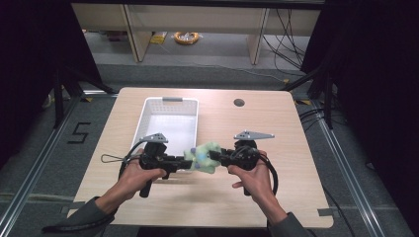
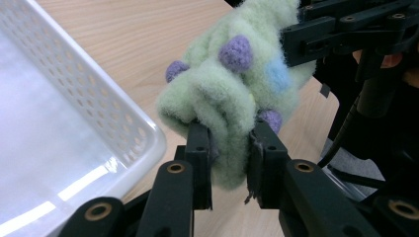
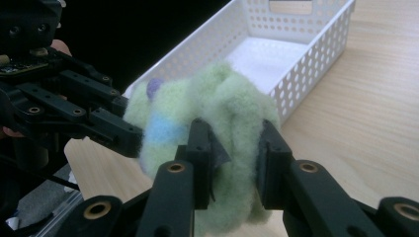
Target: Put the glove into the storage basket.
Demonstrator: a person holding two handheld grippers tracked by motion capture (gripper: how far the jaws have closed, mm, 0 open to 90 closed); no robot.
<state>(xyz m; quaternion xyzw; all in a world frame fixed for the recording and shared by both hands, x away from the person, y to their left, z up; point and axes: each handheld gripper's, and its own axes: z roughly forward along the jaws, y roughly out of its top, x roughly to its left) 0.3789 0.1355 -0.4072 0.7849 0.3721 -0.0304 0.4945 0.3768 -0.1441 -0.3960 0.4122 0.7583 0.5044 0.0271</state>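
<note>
a fuzzy pale green sock [image 1: 203,157] with purple bobbles and a blue patch is held off the wooden table [image 1: 296,163] between the two grippers, over the middle of the table toward its near edge, just beside the near right corner of the white perforated basket [image 1: 148,116]. the left gripper [image 1: 179,161] comes in from the left side and is clenched on the left end of the sock; in the left gripper view its black jaws pinch a bunched fold of the green fabric [image 2: 225,128], with a purple bobble sitting by the right-hand jaw. the right gripper [image 1: 217,157] comes in from the right side and is likewise clamped on the sock's other end; in the right gripper view its jaws squeeze a thick wad of the sock [image 3: 232,128], and the left gripper [image 3: 129,134] bites into the far side of the same bundle. the two grippers face each other, roughly level, with the sock bunched up between them. the basket lies lengthwise from the table's middle toward its far edge, left of centre, and its inside looks bare. a person's hands [image 1: 133,175] grip the handles from the near edge of the table, sleeves showing at the bottom.
</note>
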